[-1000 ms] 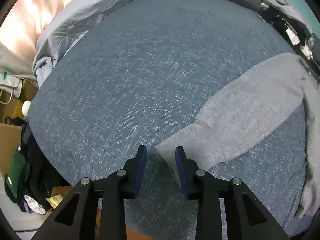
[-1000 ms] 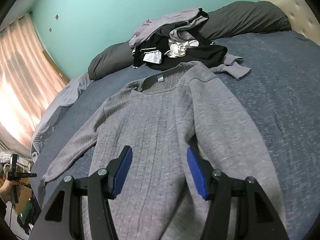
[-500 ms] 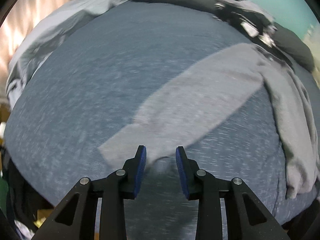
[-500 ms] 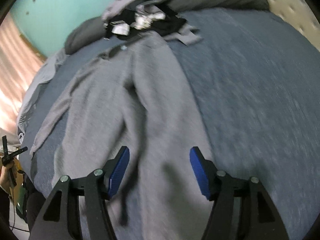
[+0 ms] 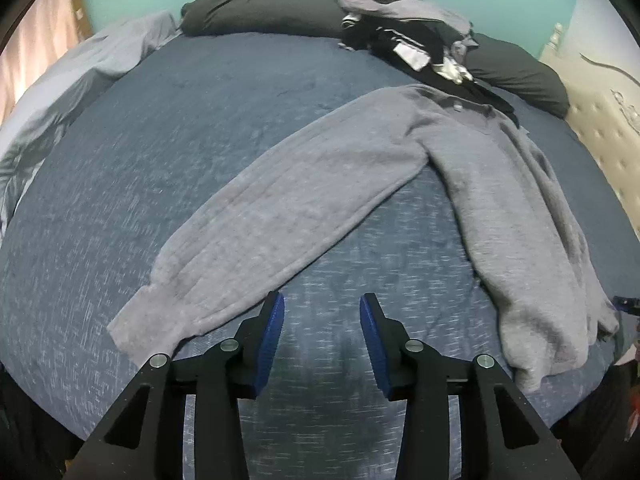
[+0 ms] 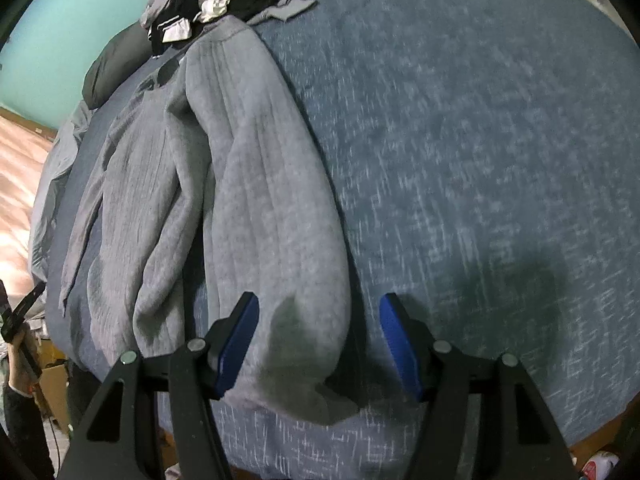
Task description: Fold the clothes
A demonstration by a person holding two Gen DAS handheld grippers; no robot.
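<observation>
A grey long-sleeved sweater (image 5: 492, 184) lies on the blue bed (image 5: 160, 128), its body folded lengthwise. One sleeve (image 5: 280, 216) stretches out flat toward the bed's near left, its cuff (image 5: 144, 320) by the edge. My left gripper (image 5: 322, 332) is open and empty just right of that sleeve, above bare bedding. In the right wrist view the sweater (image 6: 256, 200) runs away from me. My right gripper (image 6: 320, 340) is open over its hem, holding nothing.
A pile of dark and grey clothes (image 5: 404, 36) sits on dark pillows (image 5: 260, 12) at the head of the bed. A pale duvet (image 5: 76, 80) is bunched at the left. The padded headboard (image 5: 600, 120) is on the right. A cardboard box (image 6: 52, 388) is beside the bed.
My left gripper has opened wider and swung right, off the sleeve cuff. My right gripper has moved down to the sweater's hem, and the sweater's right side now lies folded over the body.
</observation>
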